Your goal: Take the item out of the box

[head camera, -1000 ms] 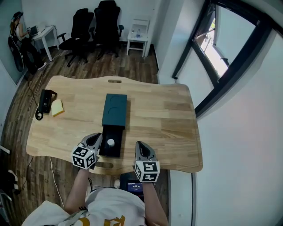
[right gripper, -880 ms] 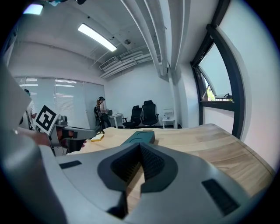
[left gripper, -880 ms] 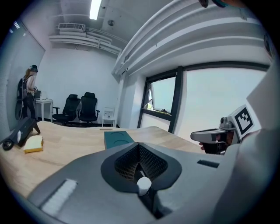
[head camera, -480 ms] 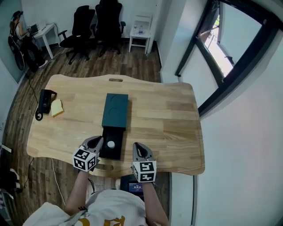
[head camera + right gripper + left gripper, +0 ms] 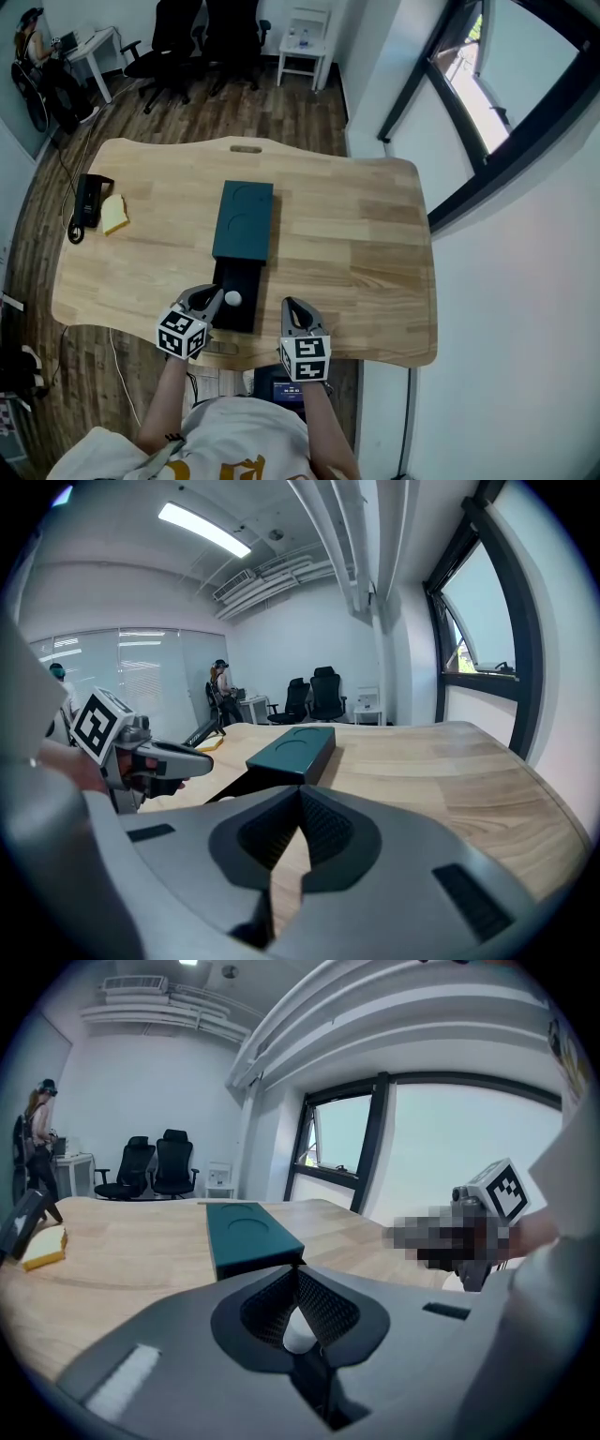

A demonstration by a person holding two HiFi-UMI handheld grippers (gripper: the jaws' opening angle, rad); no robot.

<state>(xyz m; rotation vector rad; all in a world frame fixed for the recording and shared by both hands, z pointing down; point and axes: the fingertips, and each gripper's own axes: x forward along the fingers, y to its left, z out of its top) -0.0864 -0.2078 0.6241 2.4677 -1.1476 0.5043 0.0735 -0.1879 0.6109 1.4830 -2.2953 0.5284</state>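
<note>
The small white ball [image 5: 232, 298], the item to be taken out, is seen in the head view lying in the black pull-out tray [image 5: 234, 317]. The tray is drawn out from the dark teal rectangular box [image 5: 246, 217] toward the near edge of the light wooden counter [image 5: 356, 244]. With the tray drawn out this way, the ball is exposed from above, presumably so that it can be reached. The left gripper [image 5: 212, 296] is held just beside the ball, its tips pointed at it. The right gripper [image 5: 291, 307] is held apart, over bare wood to the right of the tray.

In the left gripper view, the left gripper [image 5: 300, 1267] is shown with its jaws brought together at the tips. The ball [image 5: 298, 1331] is glimpsed through the narrow slit behind them. It is judged to lie beyond the jaws and not to be clamped, though contact cannot be ruled out. The box [image 5: 246, 1232] is seen straight ahead.

In the right gripper view, the right gripper [image 5: 300, 791] is likewise drawn closed. Only the wood of the counter [image 5: 450, 771] is seen through its slit, so nothing is held. The box [image 5: 292, 747] lies ahead, and the left gripper [image 5: 183, 757] is seen at the tray's side.
</note>
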